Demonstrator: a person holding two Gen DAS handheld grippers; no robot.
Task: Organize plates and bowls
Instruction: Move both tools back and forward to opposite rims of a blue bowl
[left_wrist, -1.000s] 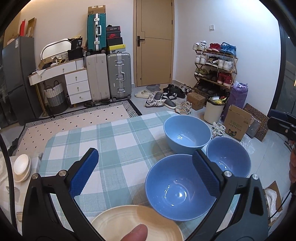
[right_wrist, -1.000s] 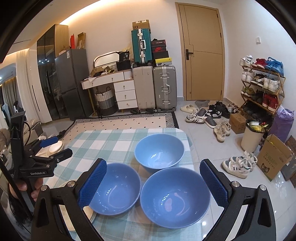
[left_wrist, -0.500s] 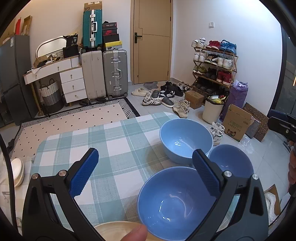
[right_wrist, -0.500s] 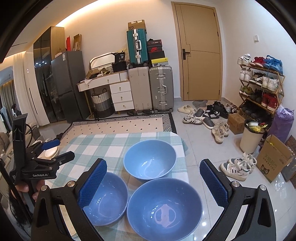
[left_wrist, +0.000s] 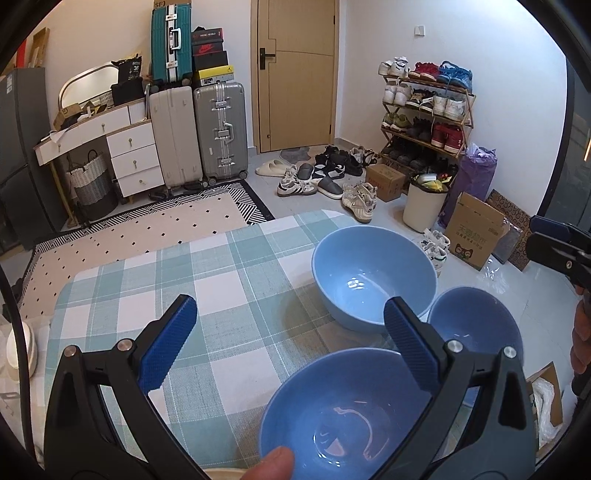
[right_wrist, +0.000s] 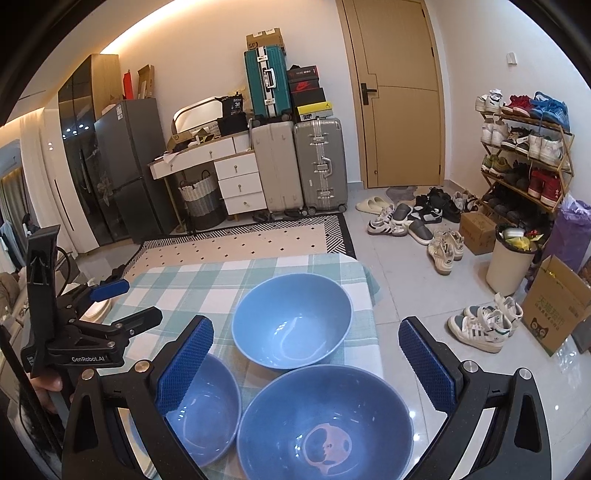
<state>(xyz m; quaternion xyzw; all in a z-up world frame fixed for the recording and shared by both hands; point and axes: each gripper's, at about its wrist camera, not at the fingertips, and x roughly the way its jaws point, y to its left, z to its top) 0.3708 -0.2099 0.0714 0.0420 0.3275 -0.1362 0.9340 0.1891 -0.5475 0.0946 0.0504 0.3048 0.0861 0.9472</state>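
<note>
Fingers of the left gripper (left_wrist: 290, 345) are spread wide with nothing between them, above the near part of the checked tablecloth (left_wrist: 155, 291); a fingertip (left_wrist: 271, 466) is seen at the bottom edge beside a sliver of a cream plate (left_wrist: 225, 474). The right gripper (right_wrist: 306, 363) is likewise held wide apart and empty. Three blue bowls are set close together at the right end of the table. The near-left bowl (left_wrist: 340, 413) is seen under the left gripper's right finger. The near-right bowl (right_wrist: 325, 421) is seen below the right gripper, at the table's right edge. The far bowl (right_wrist: 292, 319) is placed upright just beyond them, close to both. Farther off, suitcases (right_wrist: 299, 162) are stacked by a white drawer unit (right_wrist: 240, 181), left of a wooden door (right_wrist: 397, 92). A shoe rack (right_wrist: 524, 147) is set against the right wall.
</note>
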